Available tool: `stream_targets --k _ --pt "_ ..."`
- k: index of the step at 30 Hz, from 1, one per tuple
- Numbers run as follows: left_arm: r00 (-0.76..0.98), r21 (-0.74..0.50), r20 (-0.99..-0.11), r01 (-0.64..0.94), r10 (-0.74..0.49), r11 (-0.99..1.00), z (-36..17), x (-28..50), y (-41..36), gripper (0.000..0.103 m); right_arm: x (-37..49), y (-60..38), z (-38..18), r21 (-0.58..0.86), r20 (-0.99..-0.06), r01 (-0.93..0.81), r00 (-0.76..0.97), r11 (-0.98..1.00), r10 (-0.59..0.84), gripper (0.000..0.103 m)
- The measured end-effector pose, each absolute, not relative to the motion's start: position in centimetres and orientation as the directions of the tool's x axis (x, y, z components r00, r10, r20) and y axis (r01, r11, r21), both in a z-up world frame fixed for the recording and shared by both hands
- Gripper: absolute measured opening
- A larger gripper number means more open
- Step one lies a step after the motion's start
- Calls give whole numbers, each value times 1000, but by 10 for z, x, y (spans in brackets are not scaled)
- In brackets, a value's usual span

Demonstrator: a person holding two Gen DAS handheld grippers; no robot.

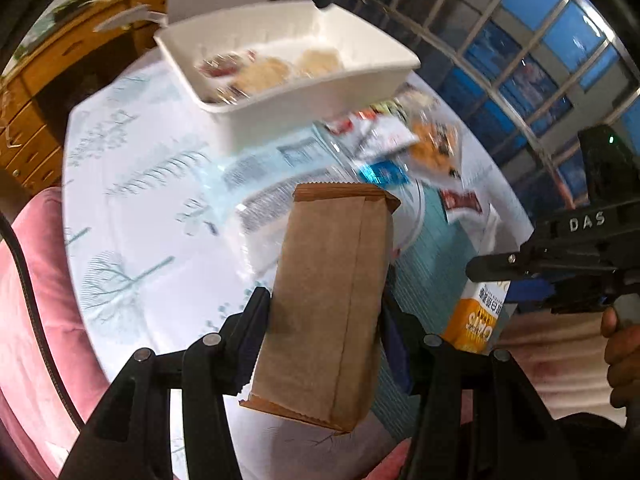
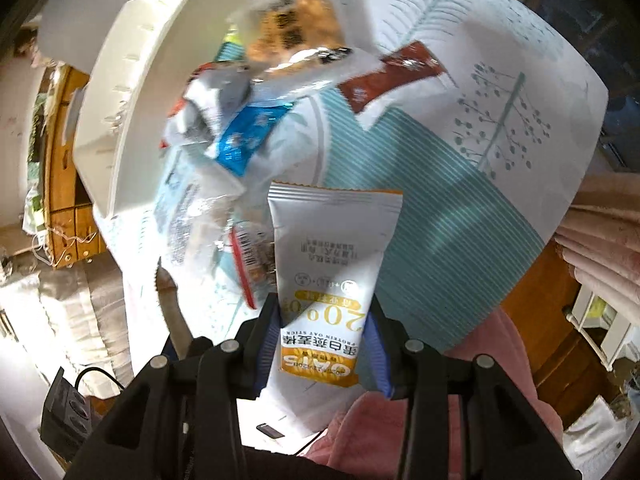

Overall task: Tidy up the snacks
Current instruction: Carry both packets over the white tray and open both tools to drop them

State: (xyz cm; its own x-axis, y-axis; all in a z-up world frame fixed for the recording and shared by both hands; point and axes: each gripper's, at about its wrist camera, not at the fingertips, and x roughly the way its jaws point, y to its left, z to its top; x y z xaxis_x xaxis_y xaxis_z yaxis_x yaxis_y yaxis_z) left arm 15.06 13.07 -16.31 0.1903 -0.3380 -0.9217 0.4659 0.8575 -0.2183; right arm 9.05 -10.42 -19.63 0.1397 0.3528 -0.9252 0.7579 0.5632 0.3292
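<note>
My left gripper [image 1: 326, 312] is shut on a brown paper snack packet [image 1: 328, 300], held above the table. My right gripper [image 2: 322, 334] is shut on a white and orange oat bar packet [image 2: 328, 280], also lifted off the cloth. That same packet [image 1: 476, 320] and the right gripper [image 1: 484, 268] appear at the right of the left wrist view. A white plastic bin [image 1: 320, 116] with a few wrapped snacks inside stands at the table's far side. Loose snack packets [image 2: 256, 92] lie in a pile beside the bin [image 2: 120, 120].
The table carries a white cloth with teal tree prints [image 1: 132, 208] and a striped teal patch [image 2: 432, 208]. A pink cushioned seat [image 1: 36, 300] borders the table. Wooden drawers [image 1: 44, 92] stand behind, and a barred window [image 1: 540, 52] is at the right.
</note>
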Motion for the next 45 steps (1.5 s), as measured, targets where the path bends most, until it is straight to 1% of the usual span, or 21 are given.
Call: stream_targets --k 9,14,17,29,38,42,43,44,45 --pt "286 -222 -895 381 -343 898 -115 182 149 52 128 -102 -174 382 -911 673 157 634 382 41" --pt "299 -279 -875 331 -381 901 -97 206 148 52 163 -110 -161 408 -903 631 173 660 393 41" --pt "340 -248 -872 314 -352 917 -90 222 142 52 183 -122 -150 420 -901 610 193 672 388 41" --pt "402 -269 -860 169 -315 948 -96 297 117 52 270 -189 -123 442 -897 532 266 722 353 41" --pt "410 -254 -870 101 -272 962 -113 333 94 52 319 -227 -132 442 -889 450 333 776 313 41" --pt "396 -255 -879 79 -265 964 -119 339 91 54 325 -241 -139 470 -872 442 365 764 325 43" --pt "390 -256 -881 78 -266 963 -120 340 90 54 328 -242 -139 483 -864 432 374 762 336 45" --pt "391 -255 -882 78 -265 964 -119 339 90 55 328 -244 -140 486 -863 428 375 762 340 54" --pt "393 -255 -881 76 -264 964 -119 340 91 57 329 -245 -140 488 -861 428 378 760 340 58"
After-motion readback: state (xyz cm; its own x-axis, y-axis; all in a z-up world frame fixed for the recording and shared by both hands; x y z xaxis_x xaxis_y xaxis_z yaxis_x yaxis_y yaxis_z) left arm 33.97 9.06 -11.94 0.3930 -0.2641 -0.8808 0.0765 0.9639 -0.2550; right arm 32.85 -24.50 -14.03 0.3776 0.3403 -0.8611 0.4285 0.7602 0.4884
